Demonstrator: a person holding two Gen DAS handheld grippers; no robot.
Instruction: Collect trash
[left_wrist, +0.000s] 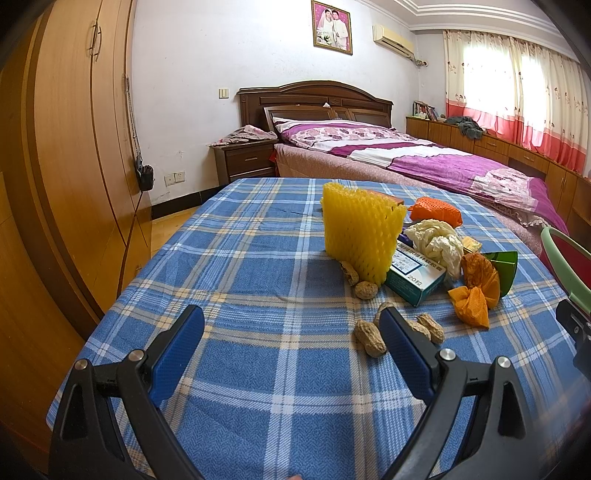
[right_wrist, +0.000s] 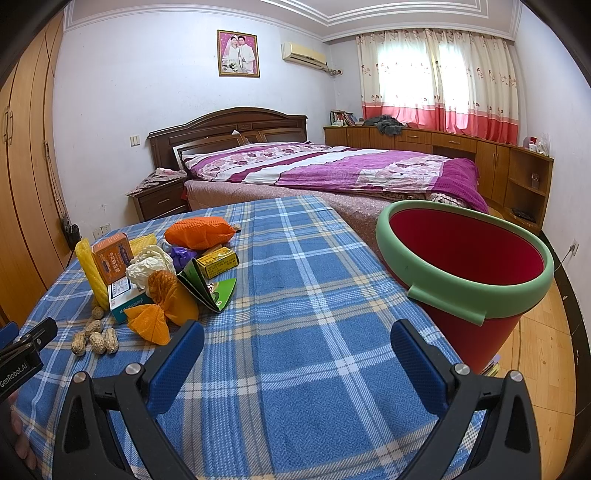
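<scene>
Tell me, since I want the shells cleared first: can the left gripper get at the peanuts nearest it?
Probably yes. The left gripper is open and empty, and the peanuts lie loose on the plaid cloth beside its right finger, with nothing on top of them.

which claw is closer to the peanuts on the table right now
Left. The left claw has its right finger among the peanuts; the right claw sits farther right, toward the red bucket.

Plaid-clothed table (right_wrist: 295, 295) under trash pile (right_wrist: 159, 280)
</scene>
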